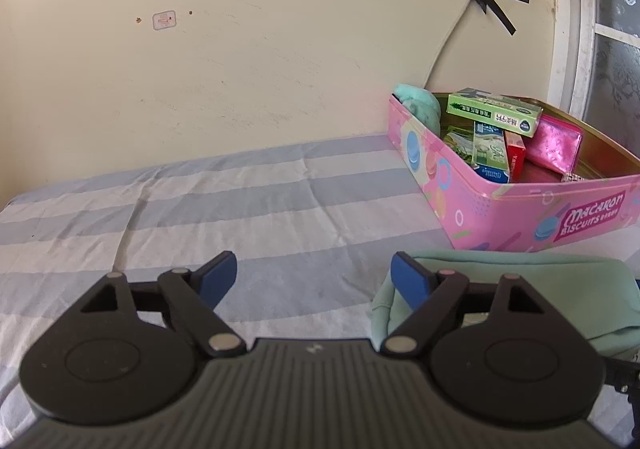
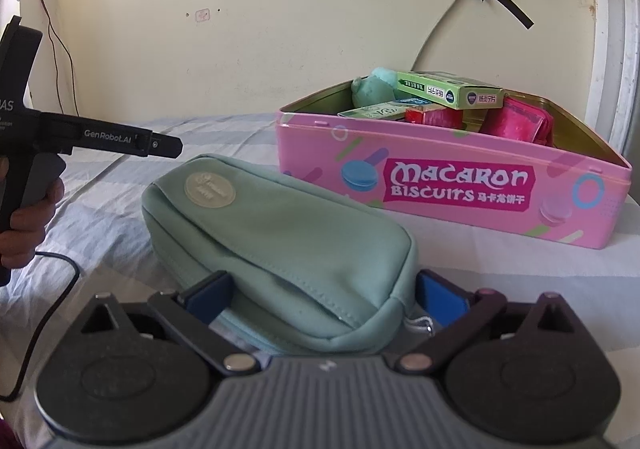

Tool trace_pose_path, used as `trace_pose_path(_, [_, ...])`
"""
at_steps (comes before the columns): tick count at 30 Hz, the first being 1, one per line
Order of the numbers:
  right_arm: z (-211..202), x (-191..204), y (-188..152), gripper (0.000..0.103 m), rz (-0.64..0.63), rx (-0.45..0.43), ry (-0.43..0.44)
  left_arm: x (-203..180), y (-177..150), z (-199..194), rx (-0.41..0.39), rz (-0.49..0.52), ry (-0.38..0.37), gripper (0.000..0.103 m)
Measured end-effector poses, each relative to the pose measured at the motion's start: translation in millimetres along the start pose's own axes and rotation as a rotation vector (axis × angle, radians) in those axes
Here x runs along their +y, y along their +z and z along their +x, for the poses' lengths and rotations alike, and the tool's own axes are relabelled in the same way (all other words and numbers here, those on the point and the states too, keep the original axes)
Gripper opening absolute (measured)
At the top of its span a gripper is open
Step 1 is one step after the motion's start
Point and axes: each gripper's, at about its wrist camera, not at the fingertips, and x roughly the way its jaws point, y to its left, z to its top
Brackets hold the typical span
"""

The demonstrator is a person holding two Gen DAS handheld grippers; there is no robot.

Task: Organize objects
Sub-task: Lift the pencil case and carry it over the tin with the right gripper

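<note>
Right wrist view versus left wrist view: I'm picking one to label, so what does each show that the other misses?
Only the right wrist view shows the person's hand holding the left gripper and the pouch's round badge. Only the left wrist view shows the left gripper open over bare sheet. Both share the green pouch, the pink biscuit tin and its green box.

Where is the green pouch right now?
The green pouch lies on the striped sheet just in front of the pink biscuit tin, its near end between the right gripper fingers.
</note>
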Motion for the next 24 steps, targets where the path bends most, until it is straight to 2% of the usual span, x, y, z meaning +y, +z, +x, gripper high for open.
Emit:
trace_pose_path(7, [1,-3,-2,0.102,0.013,-0.004,0.010,-4,0,4,0.016,0.015,-0.004,0.087])
trace_pose_path(10, [1,-5,-3,0.102,0.023,-0.007,0.019,-6,-2,10,0.043,0.019,-0.038,0.093])
trace_pose_path(12, [1,-6,-4,0.102,0.028,-0.009,0.022,-5,-5,17,0.073,-0.001,-0.060,0.093])
trace_pose_path(17, [0,-7,-5,0.100,0.035,-0.012,0.031,13,-9,28,0.131,-0.151,-0.145,0.091])
trace_pose_path(24, [-5,-10,-7,0.096,0.028,-0.016,0.040,36,-3,41,0.175,-0.279,-0.245,0.091])
